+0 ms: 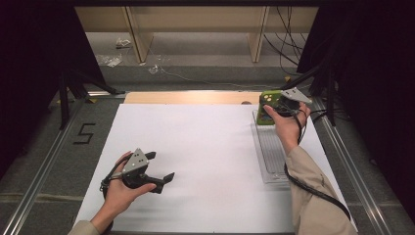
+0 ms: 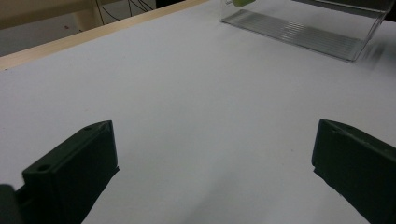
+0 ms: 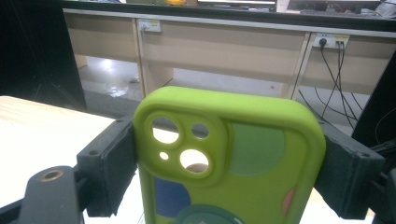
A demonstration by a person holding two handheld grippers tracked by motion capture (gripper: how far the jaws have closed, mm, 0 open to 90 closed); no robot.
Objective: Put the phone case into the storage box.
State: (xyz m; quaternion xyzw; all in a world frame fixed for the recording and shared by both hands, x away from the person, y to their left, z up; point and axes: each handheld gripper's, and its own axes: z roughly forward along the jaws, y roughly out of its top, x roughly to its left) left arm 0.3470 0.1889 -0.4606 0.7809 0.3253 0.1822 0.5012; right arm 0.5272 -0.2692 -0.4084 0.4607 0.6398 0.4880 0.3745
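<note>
Right gripper [image 1: 277, 105] clamped on a green phone case [image 3: 229, 158], jaws pressing both long edges, held at about one o'clock over the far end of a clear tray [image 1: 268, 156]. Left gripper [image 1: 161, 167] spread wide, holding nothing, low over the white table sheet [image 1: 205, 147] near seven o'clock.

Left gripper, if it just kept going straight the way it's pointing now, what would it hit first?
Probably the clear plastic tray. The left gripper has open jaws with bare white table cover ahead, and in its own view the tray lies across the far end of that line, slightly right. Depth is unclear.
</note>
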